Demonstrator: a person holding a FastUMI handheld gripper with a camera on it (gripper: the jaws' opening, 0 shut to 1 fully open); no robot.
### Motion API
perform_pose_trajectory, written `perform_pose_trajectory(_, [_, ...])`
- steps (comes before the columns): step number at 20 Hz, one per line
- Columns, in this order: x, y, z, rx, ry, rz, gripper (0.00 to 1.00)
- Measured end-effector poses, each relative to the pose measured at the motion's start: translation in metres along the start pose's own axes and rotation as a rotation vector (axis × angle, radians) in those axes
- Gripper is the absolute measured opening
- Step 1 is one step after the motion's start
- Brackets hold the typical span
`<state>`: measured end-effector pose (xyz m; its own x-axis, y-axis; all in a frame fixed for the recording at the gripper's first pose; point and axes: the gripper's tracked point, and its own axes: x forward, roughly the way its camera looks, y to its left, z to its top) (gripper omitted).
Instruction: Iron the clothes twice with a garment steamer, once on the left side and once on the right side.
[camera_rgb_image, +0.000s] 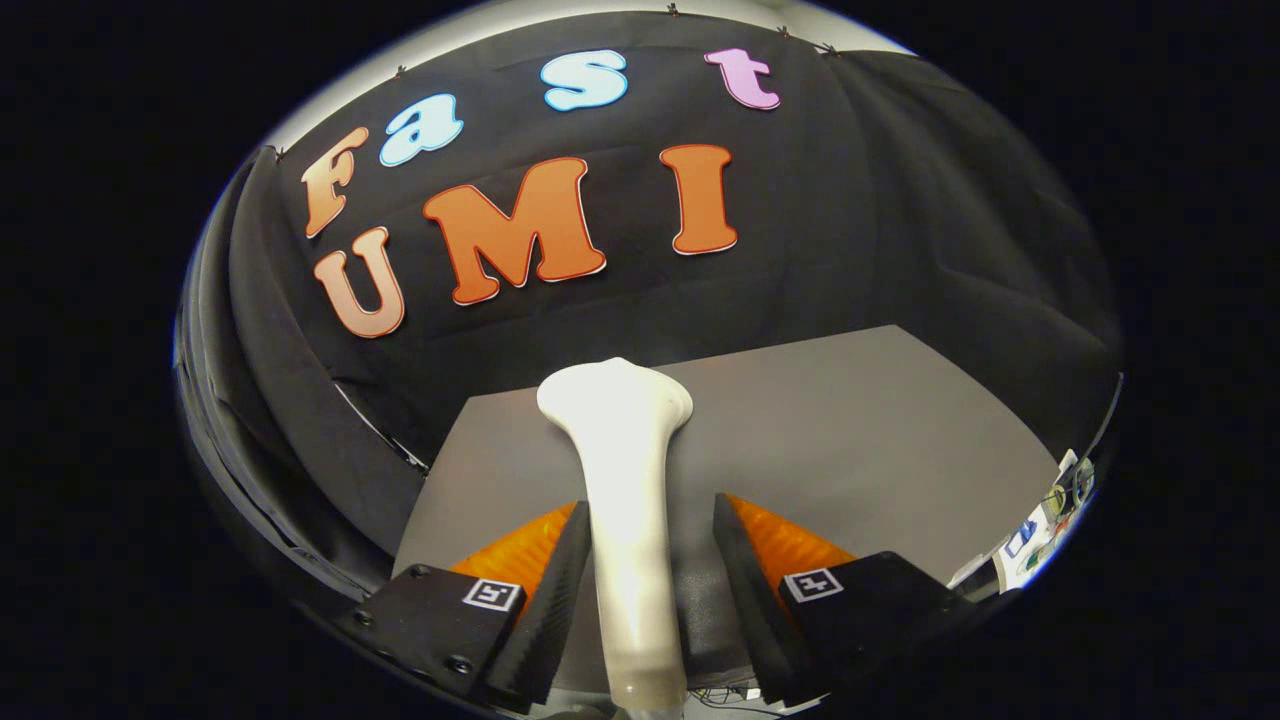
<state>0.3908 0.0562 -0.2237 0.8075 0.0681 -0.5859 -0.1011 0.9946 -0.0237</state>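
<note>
- Black cloth (900, 200) draped the back of the booth, falling behind a bare grey tabletop (850, 450) that stretched ahead of the gripper (640, 590); a small clutter of cables and cards (1040, 520) sat off the tabletop's right side, too small to identify.
- White and slender, the garment steamer (625, 500) stood between the fingers (545, 590), its handle running up the gap and its flared head raised above the tabletop, beyond the fingertips.
- Its handle lay against the left finger; a dark gap showed between it and the right finger, so whether both pressed on it could not be told.
- No clothes were visible on the tabletop, so neither the left nor the right pass looked begun.
- Judged from this pose, the risk was a one-sided hold; the smooth, tapered handle could twist or slide down between the fingers once the head dragged over fabric, sending the stroke off line or dropping the steamer.
</note>
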Motion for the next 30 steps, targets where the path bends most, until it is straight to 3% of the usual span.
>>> perform_pose_trajectory(9, [0.007,0.006,-0.01,0.009,0.055,0.034,0.5])
perform_pose_trajectory(22, [-0.031,0.01,0.008,0.006,-0.003,0.054,0.45])
perform_pose_trajectory(30, [-0.082,0.017,0.005,0.078,-0.08,-0.024,0.45])
